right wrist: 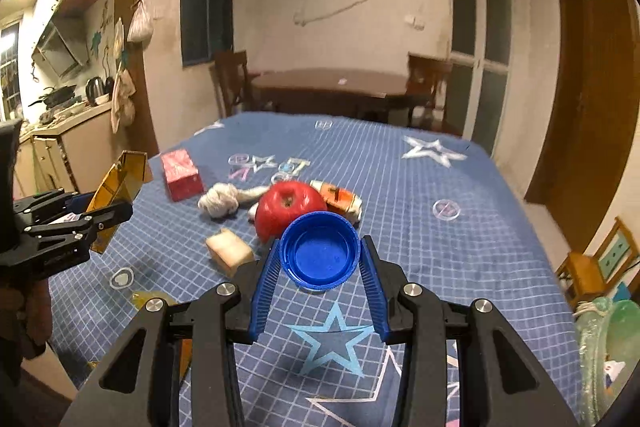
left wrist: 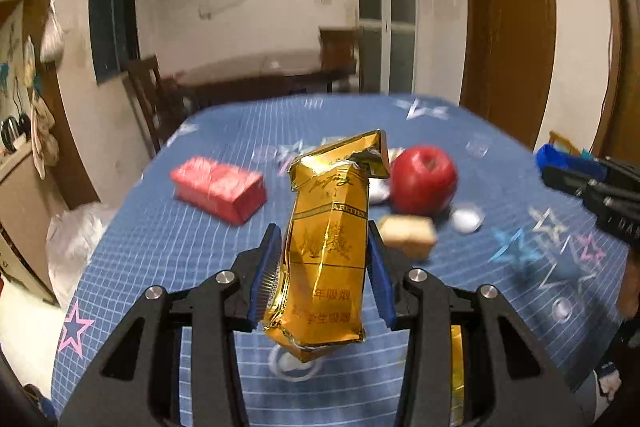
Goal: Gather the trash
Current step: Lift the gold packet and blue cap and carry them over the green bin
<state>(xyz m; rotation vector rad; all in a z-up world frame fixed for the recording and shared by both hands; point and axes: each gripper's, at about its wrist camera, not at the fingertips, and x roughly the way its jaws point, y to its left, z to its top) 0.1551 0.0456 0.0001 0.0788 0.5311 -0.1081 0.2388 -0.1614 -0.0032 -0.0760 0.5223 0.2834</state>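
My left gripper (left wrist: 324, 259) is shut on a crumpled gold cigarette pack (left wrist: 328, 235) and holds it upright above the blue table cloth (left wrist: 160, 247). It also shows at the left of the right wrist view (right wrist: 100, 215), with the gold pack (right wrist: 116, 187) in it. My right gripper (right wrist: 320, 259) is shut on a blue bottle cap (right wrist: 320, 251), its open side facing the camera, held above the table. In the left wrist view the right gripper (left wrist: 560, 179) is at the right edge, with a bit of blue behind it.
On the cloth lie a red apple (right wrist: 288, 211), a red box (right wrist: 180, 175), a knotted white rag (right wrist: 224, 203), an orange-white wrapper (right wrist: 340, 201), a beige block (right wrist: 230, 251) and a gold scrap (right wrist: 152, 299). A white bag (left wrist: 72, 239) hangs off the table's left. A green bag (right wrist: 608, 347) is at the right.
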